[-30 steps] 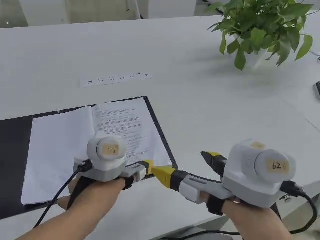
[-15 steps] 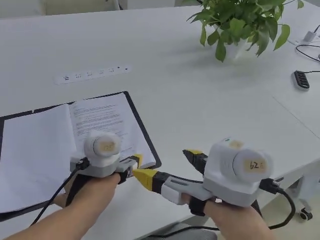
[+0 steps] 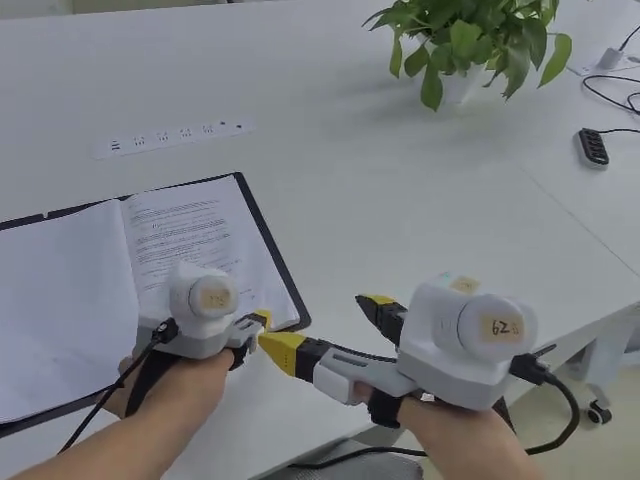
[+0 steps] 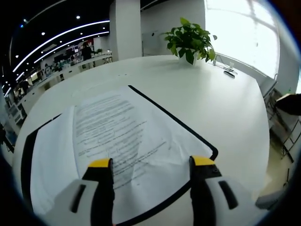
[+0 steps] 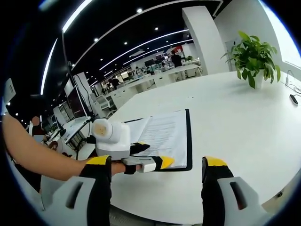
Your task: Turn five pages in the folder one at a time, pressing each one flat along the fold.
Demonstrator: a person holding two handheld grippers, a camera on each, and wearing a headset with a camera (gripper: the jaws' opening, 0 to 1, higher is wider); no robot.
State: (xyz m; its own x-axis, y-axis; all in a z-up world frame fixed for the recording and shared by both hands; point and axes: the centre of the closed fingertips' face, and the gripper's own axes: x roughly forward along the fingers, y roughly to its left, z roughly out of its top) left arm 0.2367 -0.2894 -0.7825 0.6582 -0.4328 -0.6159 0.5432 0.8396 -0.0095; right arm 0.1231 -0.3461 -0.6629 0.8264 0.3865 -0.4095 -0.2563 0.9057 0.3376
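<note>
The black folder (image 3: 272,255) lies open at the table's left, a printed page (image 3: 190,240) on its right half and a blank page (image 3: 60,290) on its left. My left gripper (image 3: 250,326) sits at the printed page's lower right corner. In the left gripper view its jaws (image 4: 151,162) stand open over that page (image 4: 117,127), with nothing between them. My right gripper (image 3: 328,326) is open just right of the folder, off the paper, one yellow fingertip (image 3: 282,350) close to the left gripper. The right gripper view has its open jaws (image 5: 157,161) facing the left gripper (image 5: 113,136) and the folder (image 5: 164,132).
A potted plant (image 3: 470,40) stands at the far right of the white table (image 3: 400,200). A flush socket strip (image 3: 170,138) lies beyond the folder. A black device with a cable (image 3: 592,145) sits at the right edge. The table's near edge runs under my hands.
The head view has swung, so the whole scene has slid left and up. Both grippers keep nearly the same places by the folder's lower right corner and stay open.
</note>
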